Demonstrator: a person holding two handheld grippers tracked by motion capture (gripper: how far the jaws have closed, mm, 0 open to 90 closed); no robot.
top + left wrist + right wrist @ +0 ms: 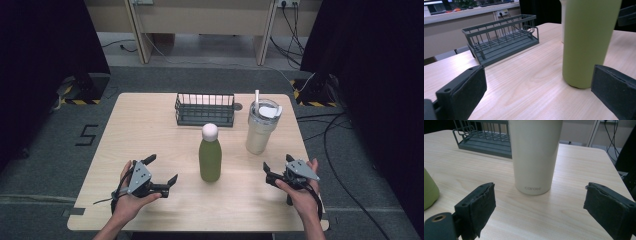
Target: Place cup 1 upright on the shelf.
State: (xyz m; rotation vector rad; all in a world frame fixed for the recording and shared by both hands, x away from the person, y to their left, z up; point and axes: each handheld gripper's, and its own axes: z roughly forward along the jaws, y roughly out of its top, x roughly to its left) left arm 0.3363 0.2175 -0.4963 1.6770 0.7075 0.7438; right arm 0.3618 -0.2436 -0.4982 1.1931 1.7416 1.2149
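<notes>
High view is showing both grippers sitting low at the near side of the wooden table (pixel 150 120): the left gripper (pixel 161 172) in the person's left hand (pixel 127 200) and the right gripper (pixel 276 169) in the right hand (pixel 302 195). Both are standing wide open with nothing between the pads, each pointing inward toward the middle of the table.

Nearest to them, the green bottle (pixel 210 159) is standing upright between the two grippers, a matte olive cylinder narrowing to a rounded white cap (pixel 210 130). Left gripper view is bringing its smooth lower body (pixel 587 42) close, resting flat on the wood just ahead of the right-hand pad and not touched by it; the cap is cut off at the top there.

Farther back and toward the right, the cream tumbler (pixel 260 127) is standing upright with a clear lid and a white straw (pixel 257 98). Right gripper view is facing it head on (pixel 535 155) and revealing small lettering near its base, too small to make out from above; its inside cannot be seen.

Farthest off, the dark wire basket (pixel 205 109) is sitting near the far edge, and left gripper view is showing its slatted floor (pixel 504 43) carrying nothing.
</notes>
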